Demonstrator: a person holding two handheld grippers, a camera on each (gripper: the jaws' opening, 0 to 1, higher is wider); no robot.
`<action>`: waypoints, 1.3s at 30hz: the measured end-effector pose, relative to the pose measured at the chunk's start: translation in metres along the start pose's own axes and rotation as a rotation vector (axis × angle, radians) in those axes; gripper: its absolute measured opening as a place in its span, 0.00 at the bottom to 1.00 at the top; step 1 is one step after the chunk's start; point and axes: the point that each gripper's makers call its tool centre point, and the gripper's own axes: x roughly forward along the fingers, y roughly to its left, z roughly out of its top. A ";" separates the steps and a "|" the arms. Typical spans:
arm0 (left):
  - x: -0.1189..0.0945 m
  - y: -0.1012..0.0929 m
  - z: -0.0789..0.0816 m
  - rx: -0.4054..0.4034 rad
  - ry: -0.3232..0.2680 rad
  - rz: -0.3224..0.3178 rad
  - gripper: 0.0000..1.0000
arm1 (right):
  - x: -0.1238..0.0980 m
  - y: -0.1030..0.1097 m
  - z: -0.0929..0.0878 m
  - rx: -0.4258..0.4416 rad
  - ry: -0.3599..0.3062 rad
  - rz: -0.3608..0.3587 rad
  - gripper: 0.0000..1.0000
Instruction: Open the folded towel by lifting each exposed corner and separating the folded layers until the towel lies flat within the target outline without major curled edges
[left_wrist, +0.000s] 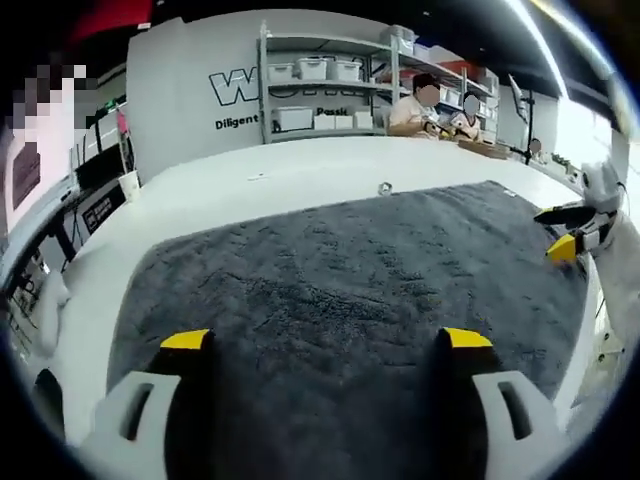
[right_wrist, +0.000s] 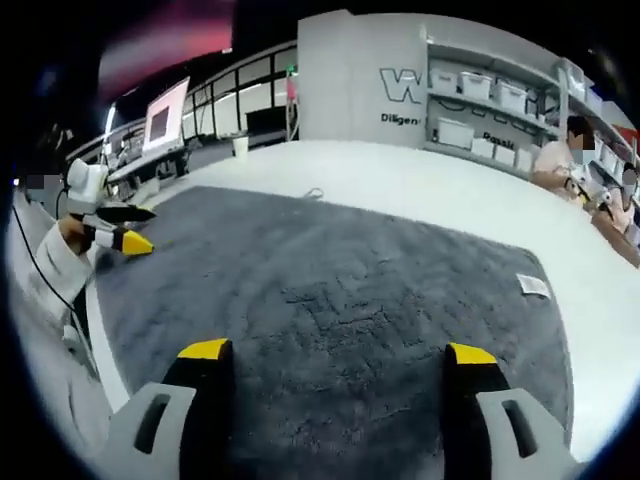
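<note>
We see a dark grey towel (left_wrist: 350, 270) spread out on a white table (left_wrist: 300, 170), lying mostly flat with its pile ruffled in places. In the left gripper view the left gripper (left_wrist: 327, 345) hangs over the near part of the towel, its two yellow-tipped jaws set wide apart with nothing between them. At the right of that view the right gripper (left_wrist: 568, 232) comes in by the towel's far right edge; its yellow tip lies close to the cloth, but we cannot tell from there whether it touches.

In the right gripper view the right gripper (right_wrist: 334, 355) also stands with its jaws spread wide and empty above the towel (right_wrist: 340, 290). The left gripper (right_wrist: 118, 228) shows at the left of this view, over the towel's left edge, held by a hand (right_wrist: 75, 235) in a light sleeve; its tips look parted there too. A small white tag (right_wrist: 533, 285) lies at the towel's right edge, and bare white table (right_wrist: 450, 190) stretches beyond the cloth.

Behind the table stand grey shelves (left_wrist: 320, 90) holding white bins, next to a white wall with dark lettering. Two people (left_wrist: 435, 110) sit at the far right end of the room. A monitor (right_wrist: 165, 120) stands on a desk at the far left in the right gripper view.
</note>
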 end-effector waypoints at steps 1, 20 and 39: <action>-0.003 -0.001 -0.001 0.005 0.001 -0.002 0.93 | -0.003 -0.001 -0.001 0.011 -0.005 -0.009 0.85; -0.045 0.018 -0.027 -0.028 0.032 0.112 0.92 | -0.039 -0.008 -0.028 0.105 0.007 -0.106 0.90; -0.052 0.015 -0.040 -0.018 0.070 0.066 0.92 | -0.042 -0.004 -0.035 0.044 0.048 -0.071 0.92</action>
